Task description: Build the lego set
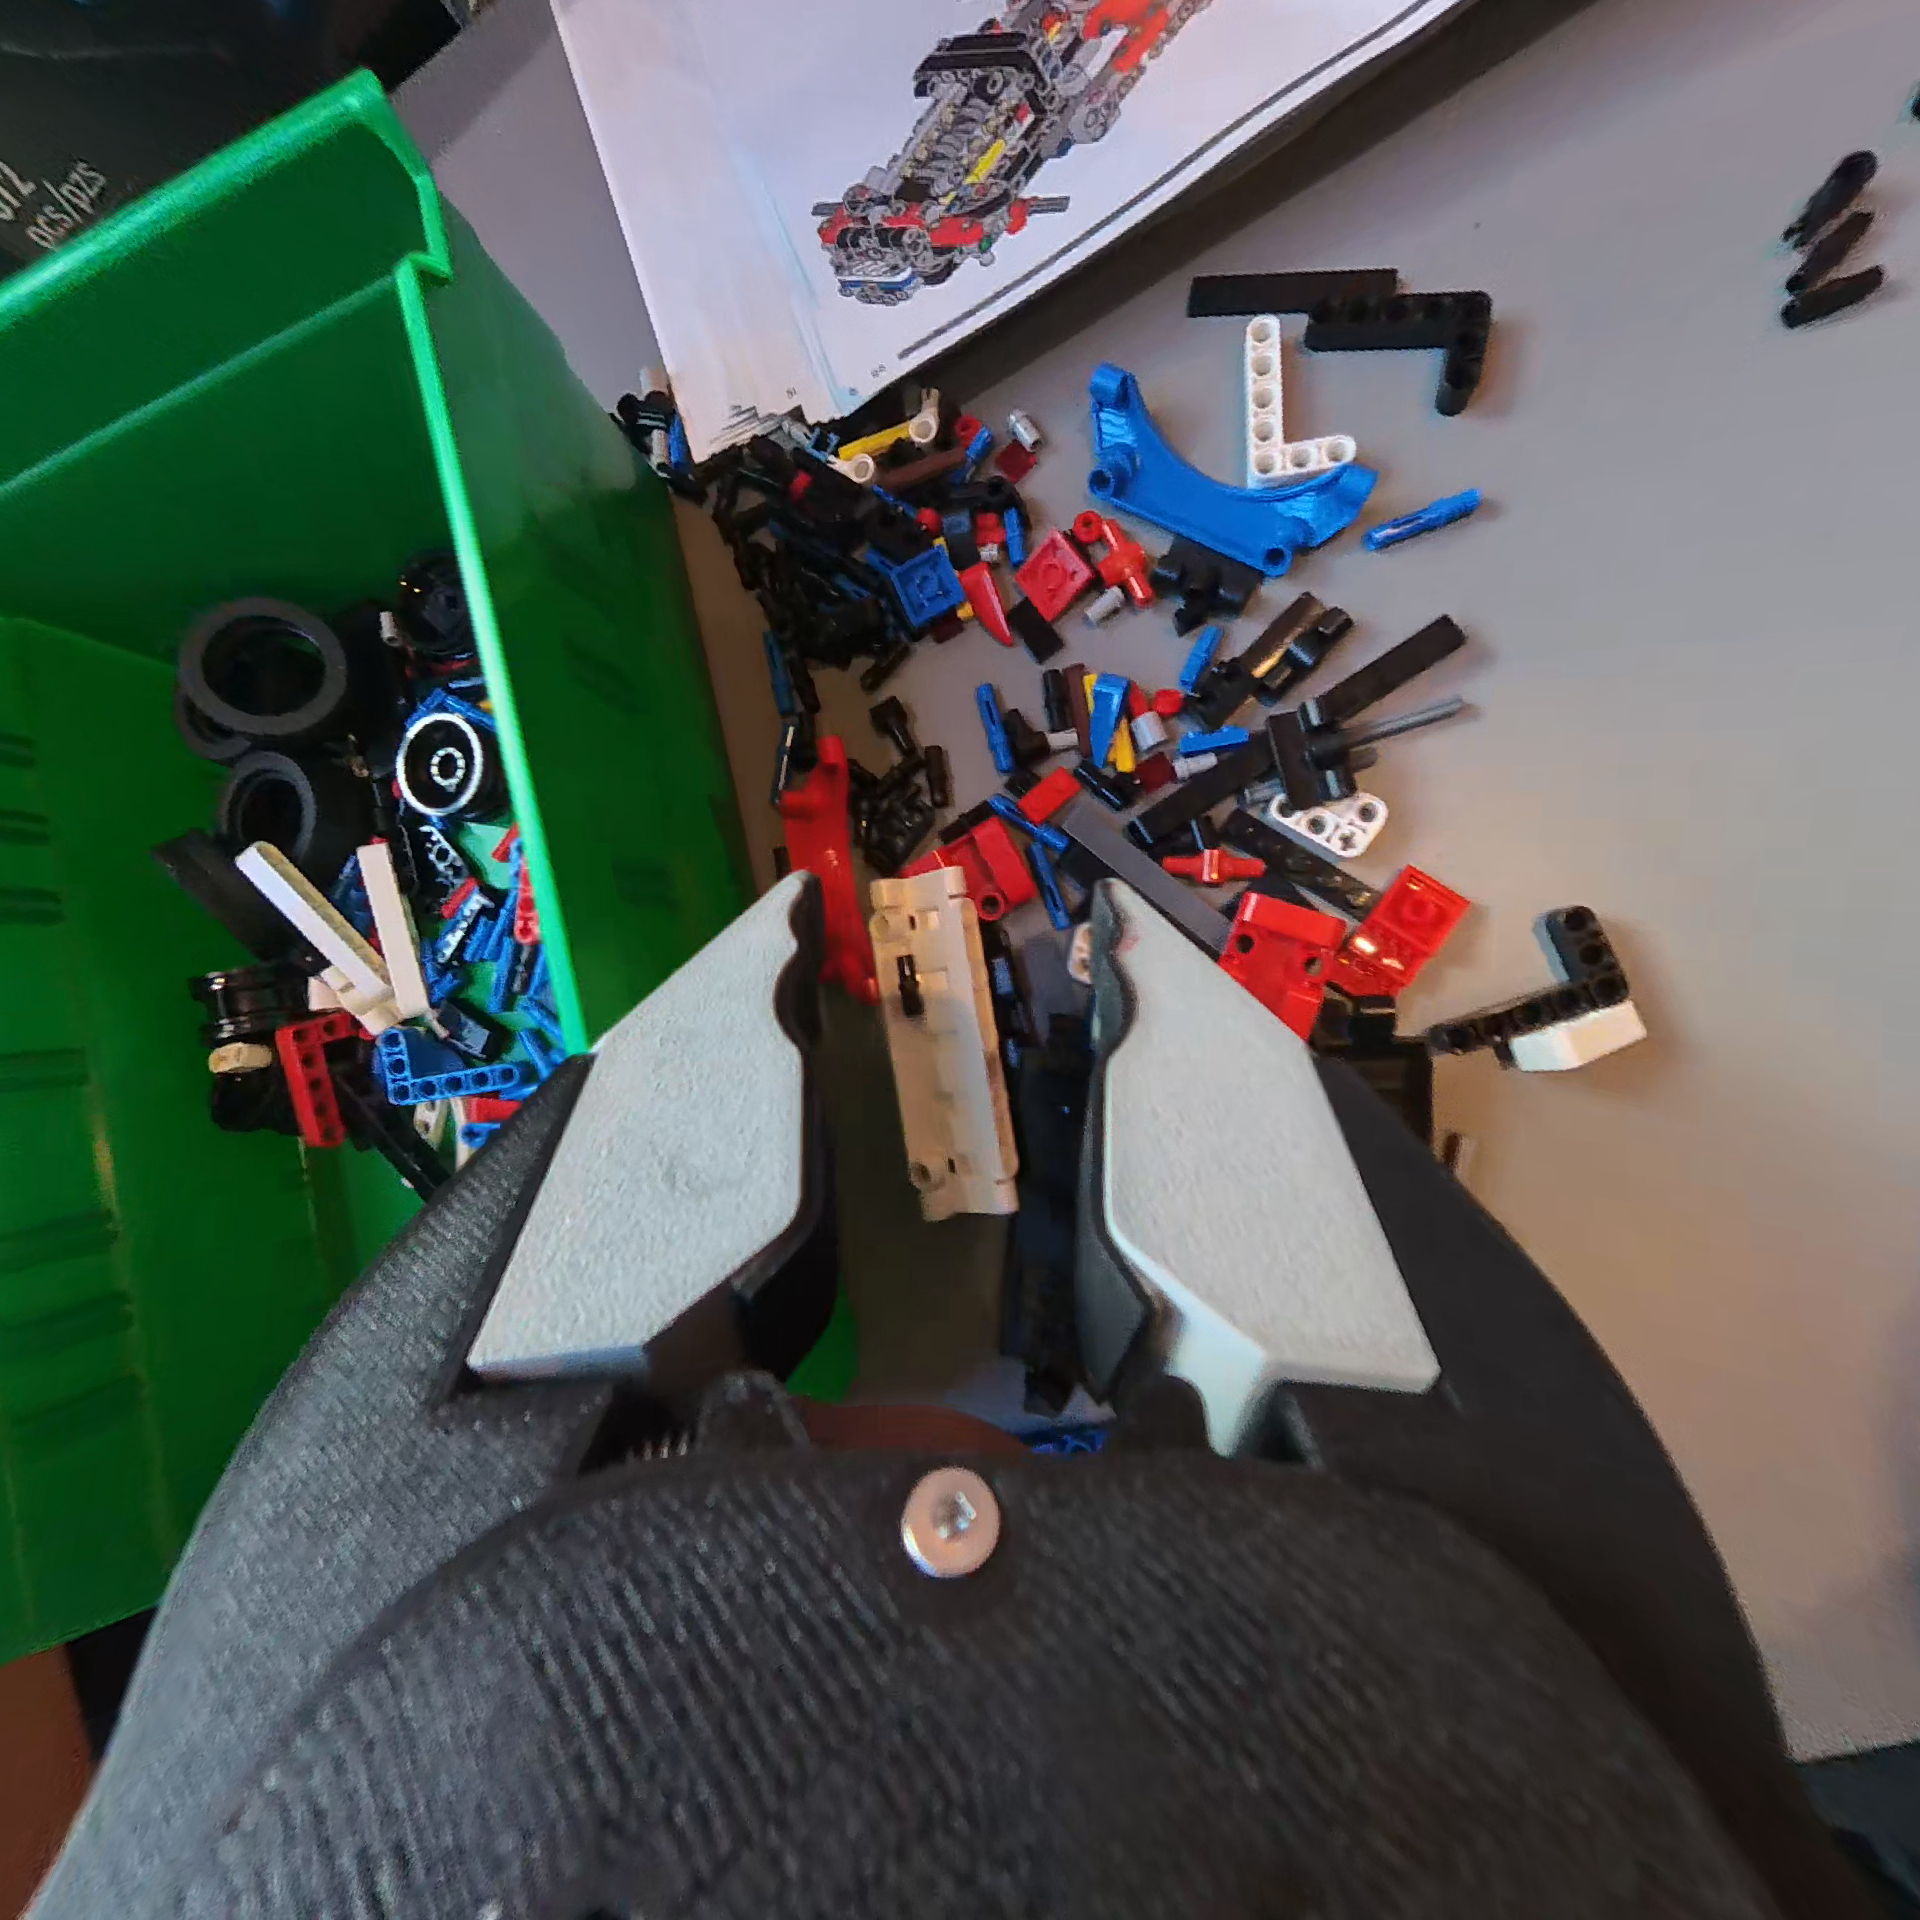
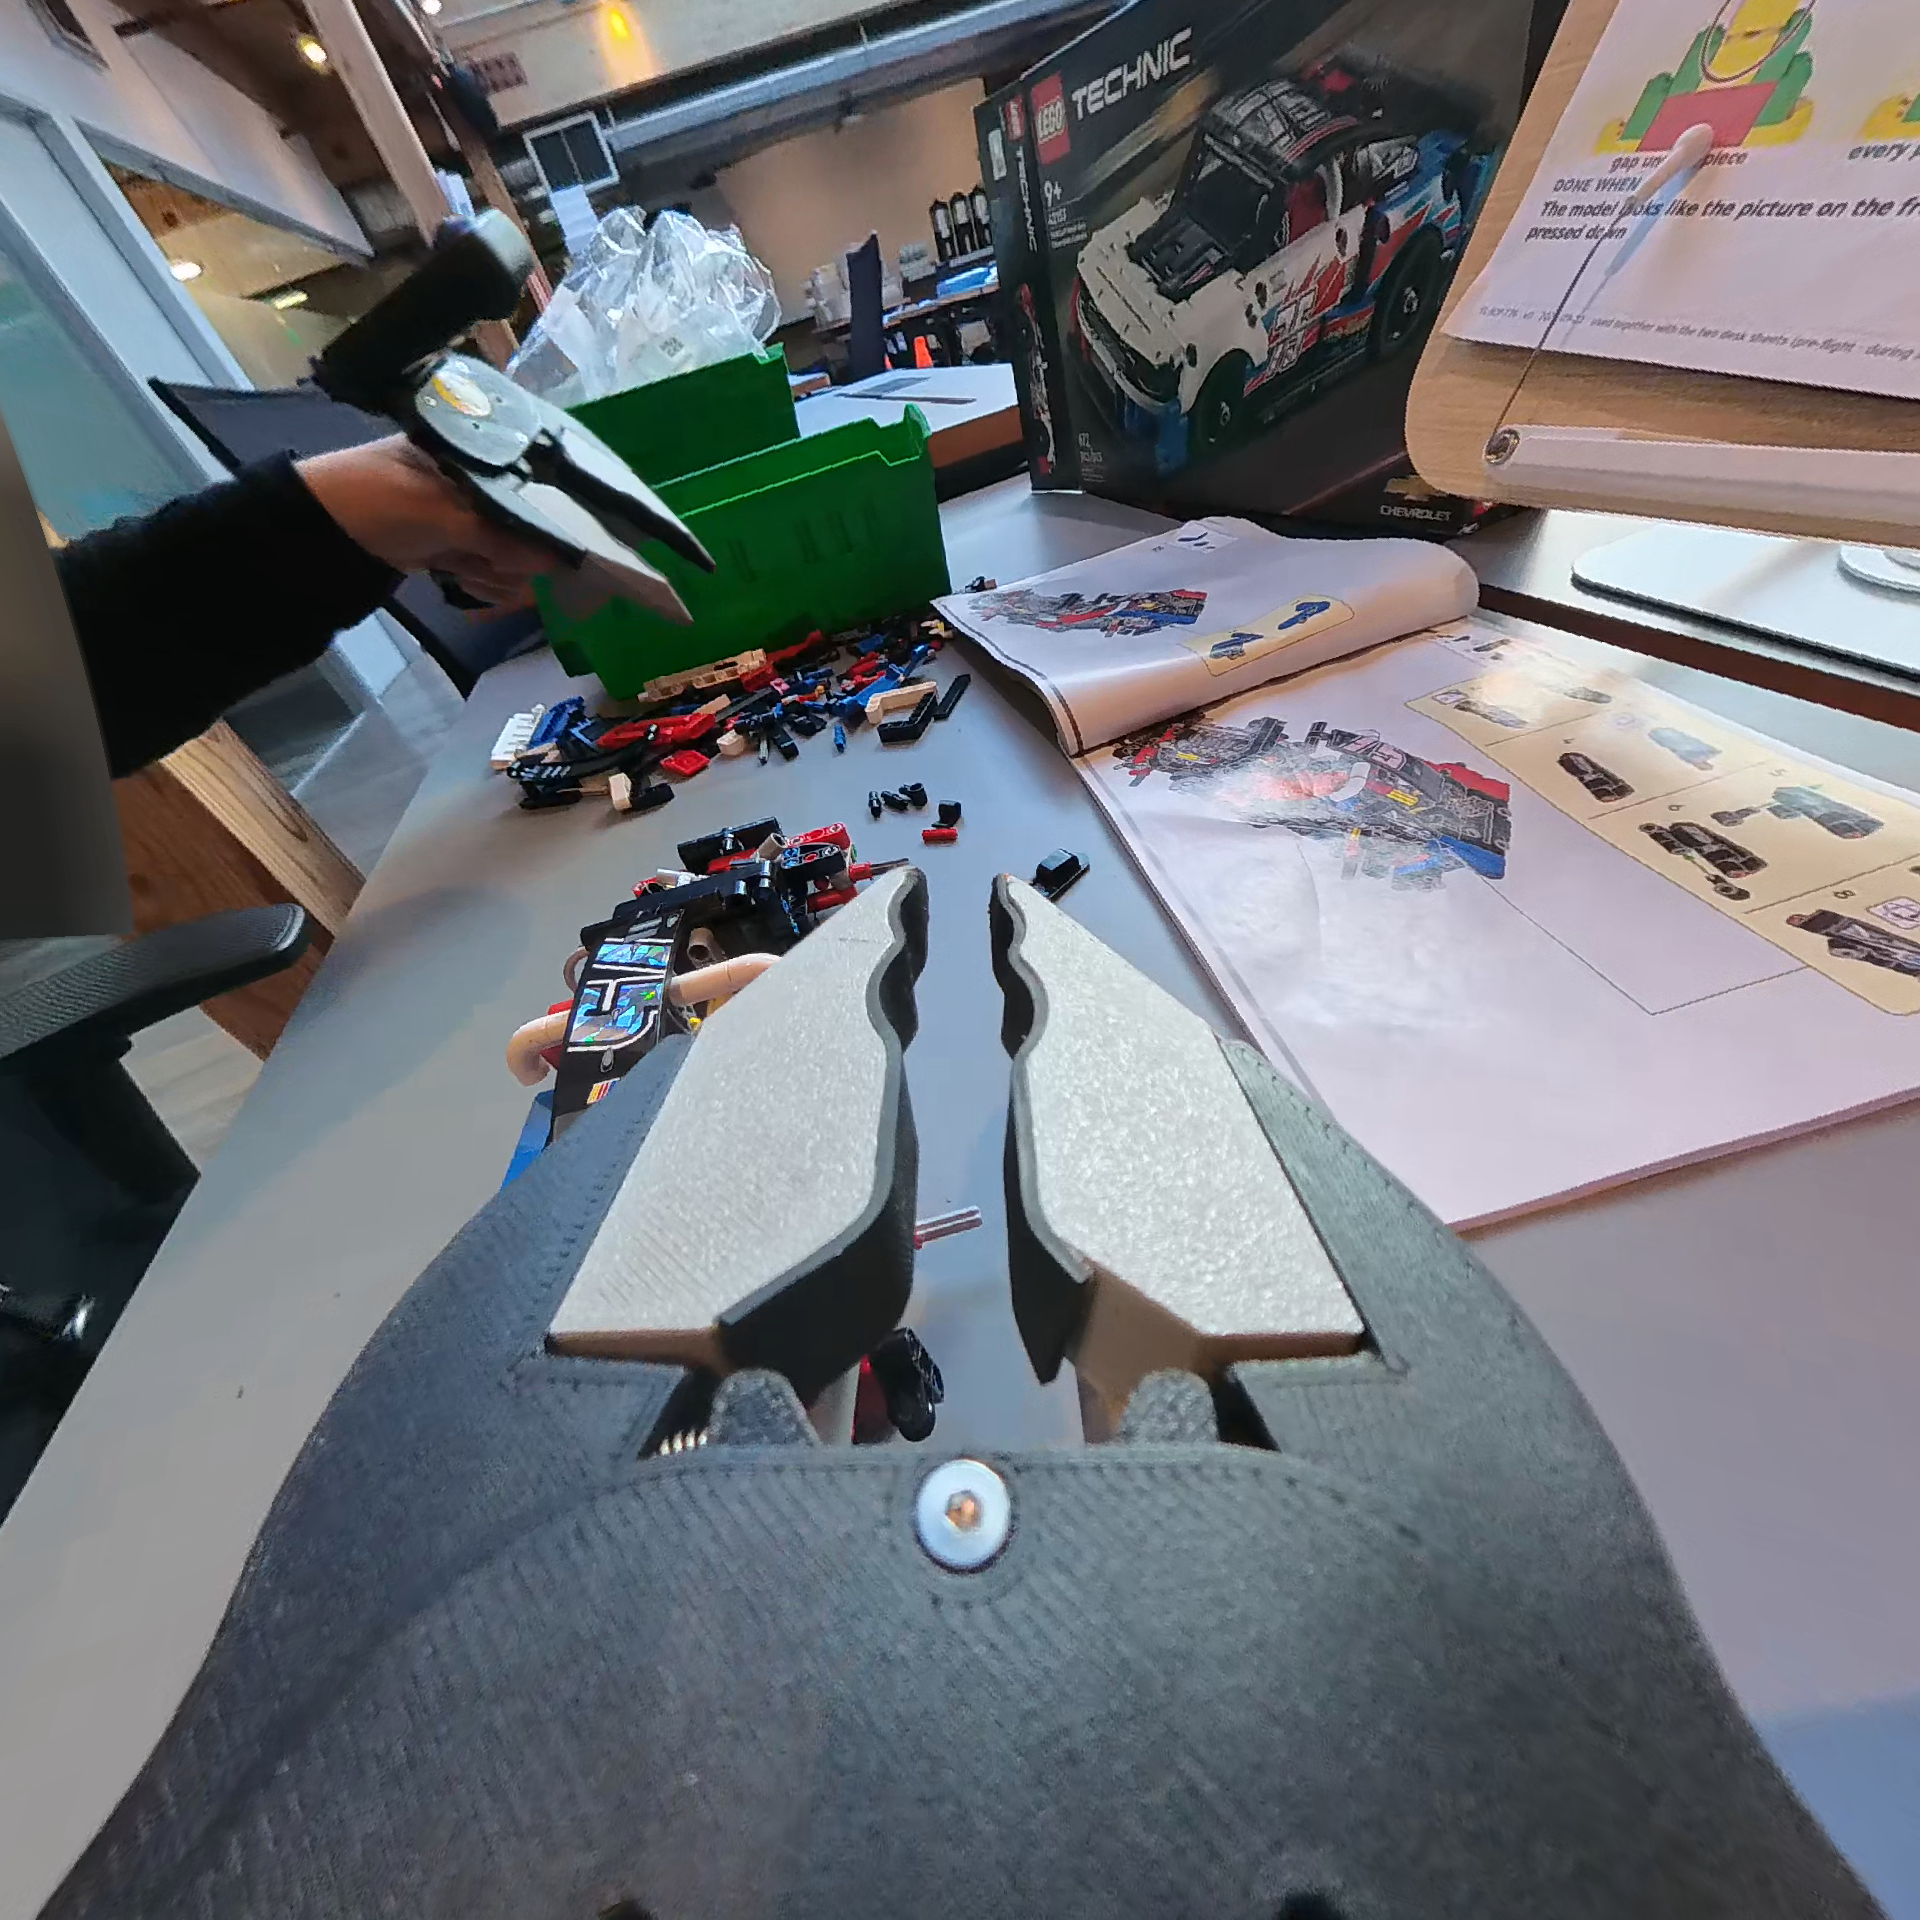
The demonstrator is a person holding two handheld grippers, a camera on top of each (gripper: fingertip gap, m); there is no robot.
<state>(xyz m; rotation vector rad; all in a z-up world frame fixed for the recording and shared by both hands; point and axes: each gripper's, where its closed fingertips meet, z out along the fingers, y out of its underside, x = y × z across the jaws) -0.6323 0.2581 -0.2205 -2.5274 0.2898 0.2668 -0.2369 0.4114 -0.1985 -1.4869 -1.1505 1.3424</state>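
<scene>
My left gripper (image 1: 956, 899) is open and empty. It hovers over a pile of loose Lego pieces (image 1: 1091, 665) on the grey table. A long white piece (image 1: 940, 1049) lies on the table under the gap between its fingers. In the right wrist view the left gripper (image 2: 691, 587) is held in a hand above the pile (image 2: 748, 707), tips pointing down. My right gripper (image 2: 958, 885) is empty, its jaws a narrow gap apart, low over the table. A partly built black, red and tan model (image 2: 717, 914) lies just left of it.
A green bin (image 1: 260, 499) with tyres and more pieces stands left of the pile; it also shows in the right wrist view (image 2: 800, 530). An open instruction booklet (image 2: 1455, 935) lies to the right. The set's box (image 2: 1247, 260) stands behind it. A few small black pieces (image 2: 904, 800) lie apart. About 45 cm separates my left fingertips from my right.
</scene>
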